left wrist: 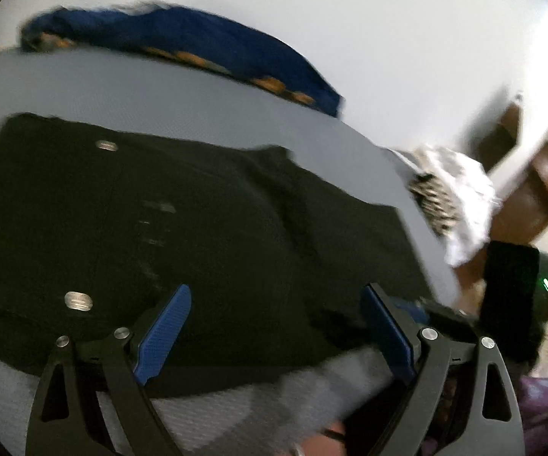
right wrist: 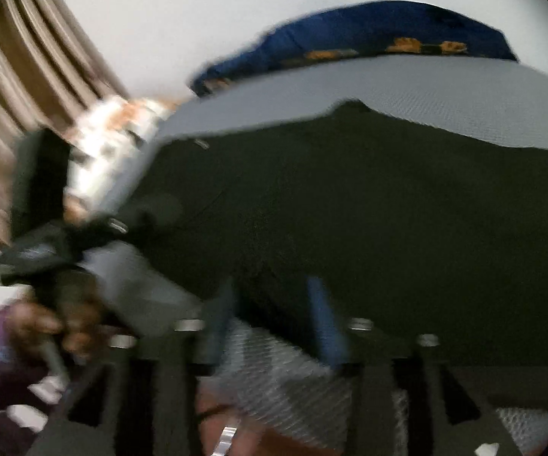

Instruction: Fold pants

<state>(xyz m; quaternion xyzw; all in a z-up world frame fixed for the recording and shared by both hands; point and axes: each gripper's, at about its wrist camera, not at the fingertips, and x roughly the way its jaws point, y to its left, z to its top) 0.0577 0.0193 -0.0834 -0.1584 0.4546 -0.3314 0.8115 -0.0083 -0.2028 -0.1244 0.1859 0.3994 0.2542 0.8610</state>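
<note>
Pants (left wrist: pixel 182 224) lie flat on the grey bed (left wrist: pixel 160 87), so I get clean edges. My left gripper (left wrist: pixel 274 326) hangs spread over the near hem, nothing pinched. My right gripper (right wrist: pixel 274 319) seems parted too (heavy blur), ready to grab.

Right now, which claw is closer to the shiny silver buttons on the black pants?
Left. The left claw sits just beside the near shiny silver button on the black pants; the right claw is farther along the pants, away from both buttons.

Matt black cloth pants (left wrist: pixel 182 228), seemingly.
</note>
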